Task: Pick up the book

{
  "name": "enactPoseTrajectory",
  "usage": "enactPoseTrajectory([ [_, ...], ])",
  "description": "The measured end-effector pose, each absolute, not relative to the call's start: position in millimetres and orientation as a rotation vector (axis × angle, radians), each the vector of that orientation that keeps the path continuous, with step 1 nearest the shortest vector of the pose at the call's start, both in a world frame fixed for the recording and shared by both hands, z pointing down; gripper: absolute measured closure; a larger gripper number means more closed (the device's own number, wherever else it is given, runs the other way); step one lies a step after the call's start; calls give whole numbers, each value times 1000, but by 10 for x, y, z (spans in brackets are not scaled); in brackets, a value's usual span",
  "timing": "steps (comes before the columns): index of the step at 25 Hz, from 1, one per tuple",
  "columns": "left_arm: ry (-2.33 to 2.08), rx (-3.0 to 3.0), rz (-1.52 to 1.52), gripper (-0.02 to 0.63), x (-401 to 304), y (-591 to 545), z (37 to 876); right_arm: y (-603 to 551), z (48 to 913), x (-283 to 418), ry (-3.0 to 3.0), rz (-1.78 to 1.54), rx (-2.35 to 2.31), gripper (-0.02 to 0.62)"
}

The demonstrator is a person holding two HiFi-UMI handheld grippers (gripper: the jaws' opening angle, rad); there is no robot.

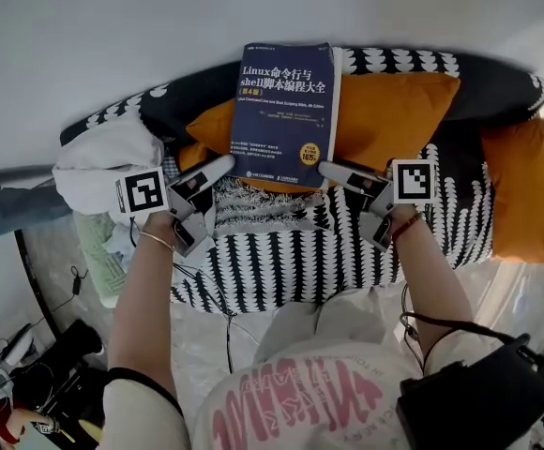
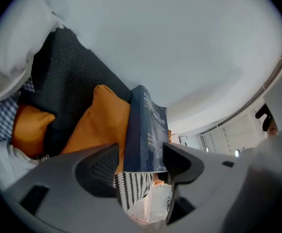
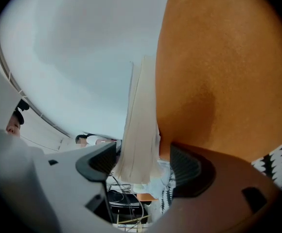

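A dark blue book (image 1: 286, 111) with a white Chinese title rests on an orange cushion (image 1: 394, 111). My left gripper (image 1: 223, 167) is at the book's lower left corner and my right gripper (image 1: 330, 170) at its lower right corner. In the left gripper view the book's spine (image 2: 146, 130) stands between the jaws of the left gripper (image 2: 140, 161), which are spread wide, with a slit of room at the left pad. In the right gripper view the pale page edge (image 3: 141, 130) stands between the jaws of the right gripper (image 3: 141, 161), with gaps on both sides. Both grippers are open.
The cushion lies on a black-and-white patterned throw (image 1: 281, 251). A white cloth (image 1: 103, 162) is bunched at the left and a second orange cushion (image 1: 525, 186) lies at the right. A pale wall (image 1: 253, 7) is behind. Cables and gear (image 1: 28, 373) lie at the lower left.
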State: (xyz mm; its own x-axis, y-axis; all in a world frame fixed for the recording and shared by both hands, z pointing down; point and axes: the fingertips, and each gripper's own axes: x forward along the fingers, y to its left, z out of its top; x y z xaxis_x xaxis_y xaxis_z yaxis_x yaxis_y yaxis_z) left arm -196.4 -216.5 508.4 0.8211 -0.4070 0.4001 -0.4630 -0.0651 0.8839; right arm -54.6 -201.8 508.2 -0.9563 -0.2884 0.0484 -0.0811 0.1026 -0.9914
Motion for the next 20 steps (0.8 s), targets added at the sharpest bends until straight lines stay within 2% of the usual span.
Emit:
enactPoseTrajectory([
  [20, -540, 1522, -248, 312, -1899, -2187, 5124, -2020, 5088, -739, 2047, -1991, -283, 255],
])
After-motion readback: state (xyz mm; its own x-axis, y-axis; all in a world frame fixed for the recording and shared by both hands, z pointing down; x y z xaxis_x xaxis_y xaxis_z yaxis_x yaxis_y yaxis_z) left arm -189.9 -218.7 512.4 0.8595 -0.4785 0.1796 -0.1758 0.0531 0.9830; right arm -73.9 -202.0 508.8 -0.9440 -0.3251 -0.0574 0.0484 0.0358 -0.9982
